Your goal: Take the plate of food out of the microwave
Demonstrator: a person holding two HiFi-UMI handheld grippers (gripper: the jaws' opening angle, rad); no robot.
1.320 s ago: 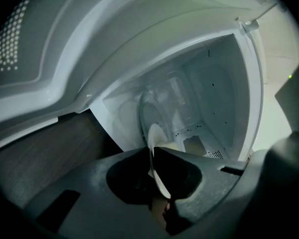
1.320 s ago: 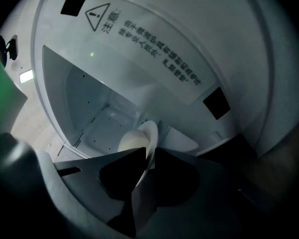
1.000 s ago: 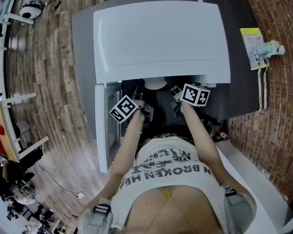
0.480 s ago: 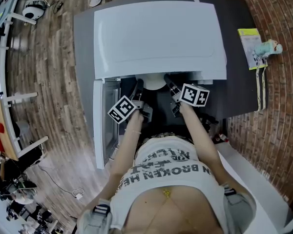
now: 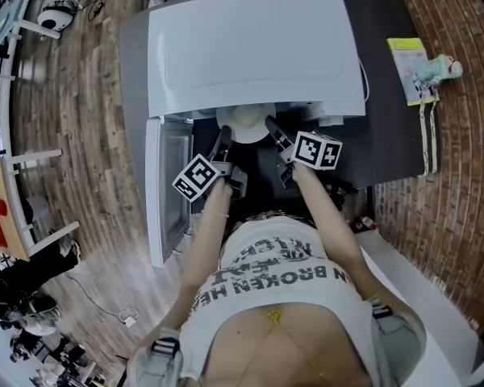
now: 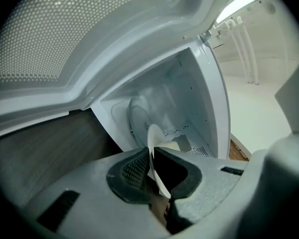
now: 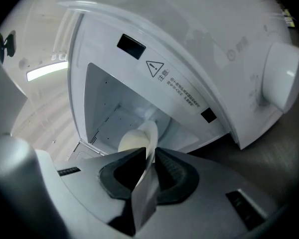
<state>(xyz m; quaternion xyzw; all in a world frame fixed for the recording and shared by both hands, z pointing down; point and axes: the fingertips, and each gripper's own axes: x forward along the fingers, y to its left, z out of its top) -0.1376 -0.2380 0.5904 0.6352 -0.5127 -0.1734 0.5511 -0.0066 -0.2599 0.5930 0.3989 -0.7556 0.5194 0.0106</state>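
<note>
A white plate [image 5: 248, 123] pokes out of the front of the white microwave [image 5: 250, 51], held from both sides. My left gripper [image 5: 222, 145] is shut on the plate's left rim [image 6: 154, 156]. On the opposite rim [image 7: 145, 178] my right gripper [image 5: 273, 131] is shut too. In the right gripper view pale food [image 7: 132, 140] lies on the plate in front of the open cavity [image 7: 122, 111]. The left gripper view shows the turntable [image 6: 139, 118] behind the plate.
The microwave door [image 5: 163, 188] hangs open to the left of my left arm. The microwave stands on a dark grey table [image 5: 387, 127]. A yellow card [image 5: 411, 67] and a small toy [image 5: 436, 69] lie at the table's right edge. Brick floor is on the right, wood floor on the left.
Both grippers have drawn back toward me with the plate, which now shows further out of the microwave opening. The door has swung slightly wider.
</note>
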